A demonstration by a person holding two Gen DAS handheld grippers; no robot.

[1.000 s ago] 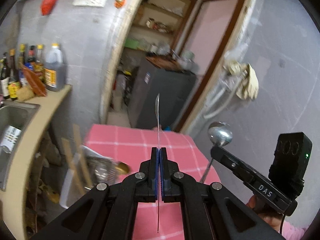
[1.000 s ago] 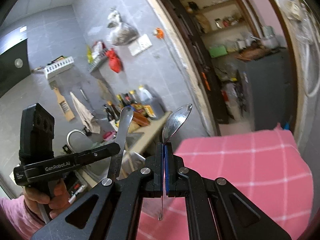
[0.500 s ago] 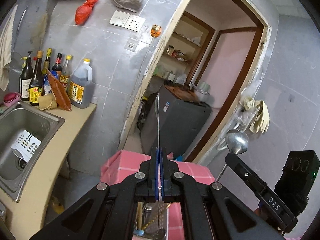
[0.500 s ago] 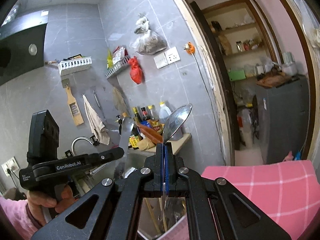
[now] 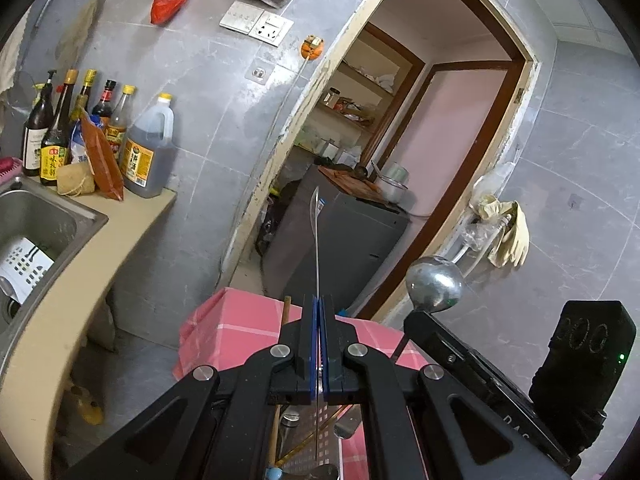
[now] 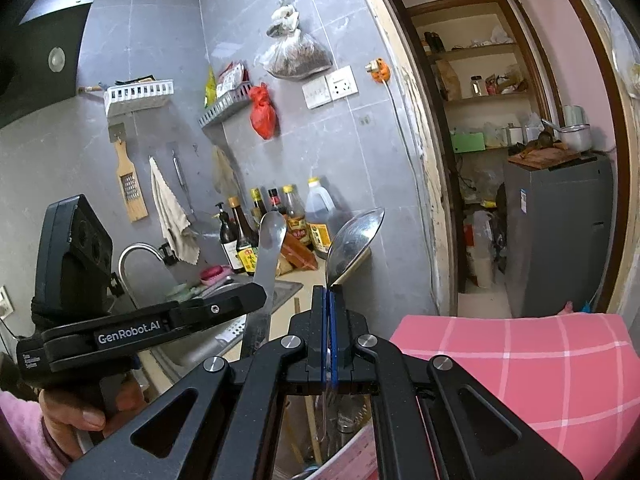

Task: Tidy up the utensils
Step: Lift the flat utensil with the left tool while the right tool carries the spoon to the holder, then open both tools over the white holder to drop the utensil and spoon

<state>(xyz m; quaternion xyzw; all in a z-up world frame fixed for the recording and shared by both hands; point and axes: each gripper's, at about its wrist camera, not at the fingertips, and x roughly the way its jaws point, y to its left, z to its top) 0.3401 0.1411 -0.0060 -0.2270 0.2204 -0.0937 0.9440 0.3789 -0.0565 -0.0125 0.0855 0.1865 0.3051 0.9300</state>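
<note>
My left gripper (image 5: 318,312) is shut on a flat metal spoon (image 5: 315,236), seen edge-on, its bowl pointing up. My right gripper (image 6: 329,300) is shut on a metal spoon (image 6: 352,240), bowl up. Each gripper shows in the other's view: the right gripper (image 5: 416,322) with its spoon (image 5: 434,285), the left gripper (image 6: 256,294) with its spoon (image 6: 269,248). Both handles hang down over a perforated metal utensil holder (image 5: 308,436) with chopsticks (image 5: 285,316) and other utensils; it also shows in the right wrist view (image 6: 332,432).
A table with a pink checked cloth (image 6: 520,368) is below. A counter with a steel sink (image 5: 36,216) and several sauce bottles (image 5: 100,136) is on the left. A doorway with a grey cabinet (image 5: 340,240) is behind. A faucet (image 6: 136,256) is near the left gripper.
Both grippers tilted upward and moved over the utensil holder, which now lies under the spoon handles. Both stay shut on their spoons.
</note>
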